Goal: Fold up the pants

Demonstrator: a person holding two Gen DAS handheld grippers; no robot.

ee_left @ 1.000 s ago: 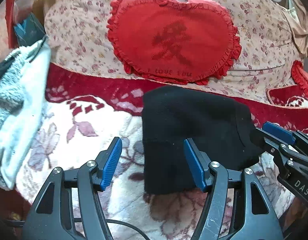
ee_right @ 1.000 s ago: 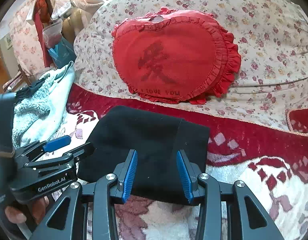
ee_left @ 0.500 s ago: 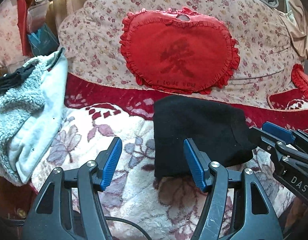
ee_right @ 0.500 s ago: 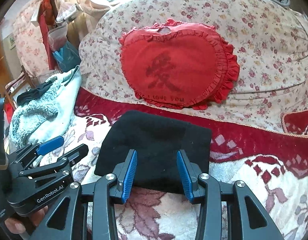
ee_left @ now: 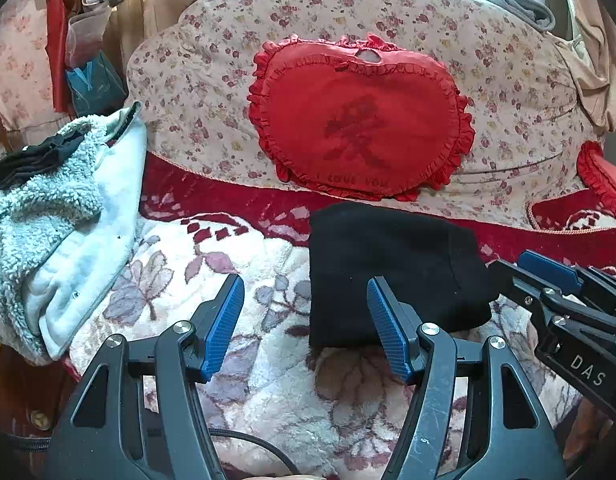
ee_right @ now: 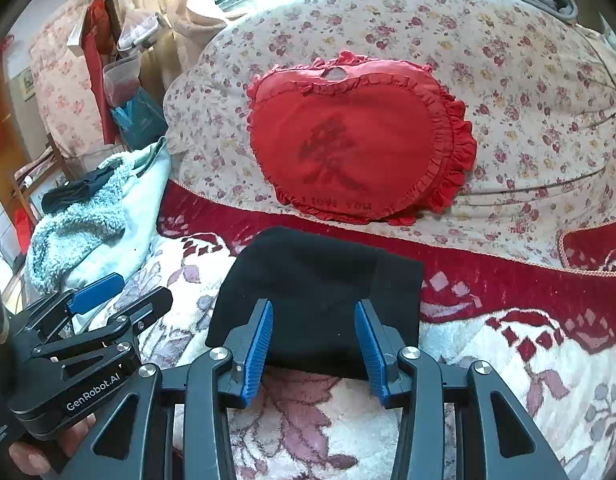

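Note:
The black pants (ee_left: 391, 268) lie folded into a compact rectangle on the floral blanket; they also show in the right wrist view (ee_right: 319, 292). My left gripper (ee_left: 306, 326) is open and empty, hovering in front of the pants' left near corner. My right gripper (ee_right: 313, 344) is open and empty, just in front of the pants' near edge. The right gripper also shows at the right of the left wrist view (ee_left: 563, 304), and the left gripper shows at the left of the right wrist view (ee_right: 96, 320). Neither touches the pants.
A red heart-shaped pillow (ee_left: 359, 120) leans on a floral quilt (ee_left: 212, 92) behind the pants. A pale fleece garment (ee_left: 60, 224) lies heaped at the left. A second red cushion (ee_left: 603, 176) sits at the far right. The white and red blanket (ee_left: 236, 264) covers the bed.
Both grippers have drawn back and up from the folded pants, so the pants look smaller and farther away. The pants have not moved. Both grippers stay open.

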